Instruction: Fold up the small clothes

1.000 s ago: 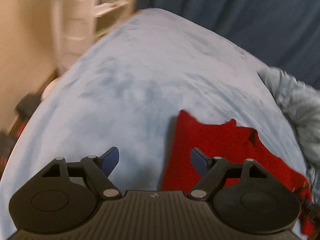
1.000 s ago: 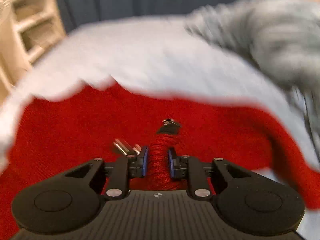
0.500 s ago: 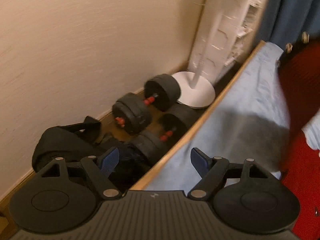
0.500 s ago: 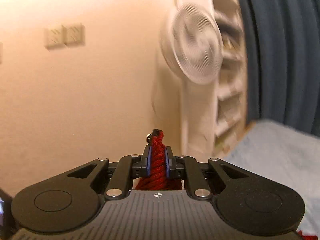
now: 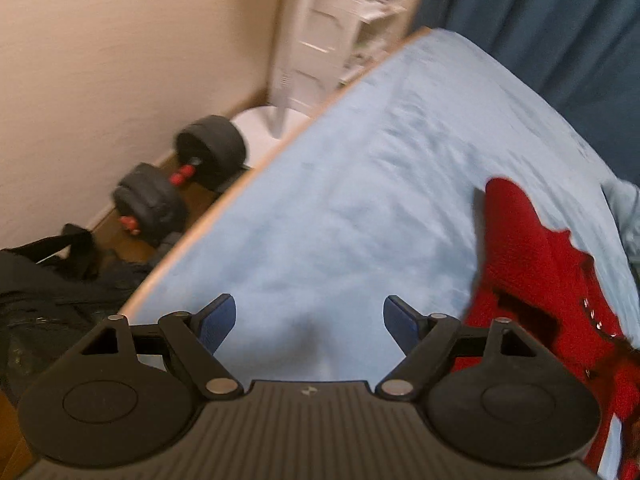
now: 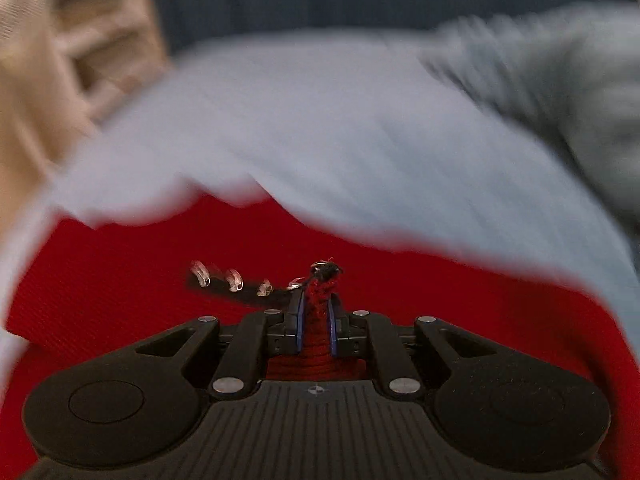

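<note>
red knit garment, just one

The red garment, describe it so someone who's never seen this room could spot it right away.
Find the bed with the light blue cover, below the dark blue curtain. The red knit garment lies on it, pinched in the right gripper. It is the only red cloth; the bundle beside it is grey.

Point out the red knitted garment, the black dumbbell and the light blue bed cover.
red knitted garment (image 6: 120,280): right wrist view, flat knit panel.
black dumbbell (image 5: 150,204): left wrist view, nearer weight plate.
light blue bed cover (image 5: 340,200): left wrist view, bare middle.
</note>
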Motion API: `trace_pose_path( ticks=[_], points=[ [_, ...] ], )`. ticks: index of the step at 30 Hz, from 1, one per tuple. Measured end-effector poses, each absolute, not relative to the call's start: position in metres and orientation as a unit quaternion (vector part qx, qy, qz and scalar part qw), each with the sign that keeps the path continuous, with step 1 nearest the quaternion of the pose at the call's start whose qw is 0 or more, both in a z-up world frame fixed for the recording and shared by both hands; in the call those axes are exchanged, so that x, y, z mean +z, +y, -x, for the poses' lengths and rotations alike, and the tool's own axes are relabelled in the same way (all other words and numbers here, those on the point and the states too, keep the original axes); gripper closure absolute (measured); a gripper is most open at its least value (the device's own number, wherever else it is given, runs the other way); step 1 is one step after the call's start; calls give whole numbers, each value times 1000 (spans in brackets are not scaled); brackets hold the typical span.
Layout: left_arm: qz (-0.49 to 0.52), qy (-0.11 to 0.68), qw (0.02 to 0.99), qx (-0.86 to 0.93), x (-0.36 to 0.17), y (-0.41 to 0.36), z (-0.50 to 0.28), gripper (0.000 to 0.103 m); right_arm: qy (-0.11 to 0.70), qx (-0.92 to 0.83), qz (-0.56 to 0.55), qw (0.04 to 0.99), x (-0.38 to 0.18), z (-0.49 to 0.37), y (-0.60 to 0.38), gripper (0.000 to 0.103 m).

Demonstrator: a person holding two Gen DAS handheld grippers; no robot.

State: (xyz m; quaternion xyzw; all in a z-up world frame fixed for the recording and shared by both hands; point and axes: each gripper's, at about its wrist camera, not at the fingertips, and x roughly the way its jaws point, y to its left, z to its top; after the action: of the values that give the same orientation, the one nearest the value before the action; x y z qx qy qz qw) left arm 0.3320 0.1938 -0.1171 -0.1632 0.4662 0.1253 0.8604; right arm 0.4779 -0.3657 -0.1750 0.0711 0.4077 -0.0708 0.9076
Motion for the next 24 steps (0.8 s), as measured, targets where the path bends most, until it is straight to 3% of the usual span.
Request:
trace_pose_path(
  ticks=[3, 4, 5, 8, 16, 19, 24],
  points=[
    [146, 474, 861, 113, -121, 171, -342, 18, 395, -78, -87, 911, -207, -460, -372, 87],
    [141, 475, 862, 108, -121, 164, -343, 17, 382, -79, -91, 916, -209, -454, -377, 81],
    [136, 475, 863, 103, -121, 158, -345, 16, 375, -84, -97, 918, -209, -452, -378, 69],
    [110, 479, 866, 90, -126, 140, -349, 13, 359, -121, -122, 917, -208, -448, -397, 53],
    [89, 498, 860, 62, -140, 108, -355, 13, 350, -208, -82, 910, -200, -392, -406, 53],
    [81, 499, 861, 49, -136, 96, -347, 8, 320, -196, -173, 911, -176, -335, -399, 50],
    [44, 500, 865, 4, -119, 64, -310, 0, 262, -160, -278, 910, -131, -220, -363, 35]
  ],
)
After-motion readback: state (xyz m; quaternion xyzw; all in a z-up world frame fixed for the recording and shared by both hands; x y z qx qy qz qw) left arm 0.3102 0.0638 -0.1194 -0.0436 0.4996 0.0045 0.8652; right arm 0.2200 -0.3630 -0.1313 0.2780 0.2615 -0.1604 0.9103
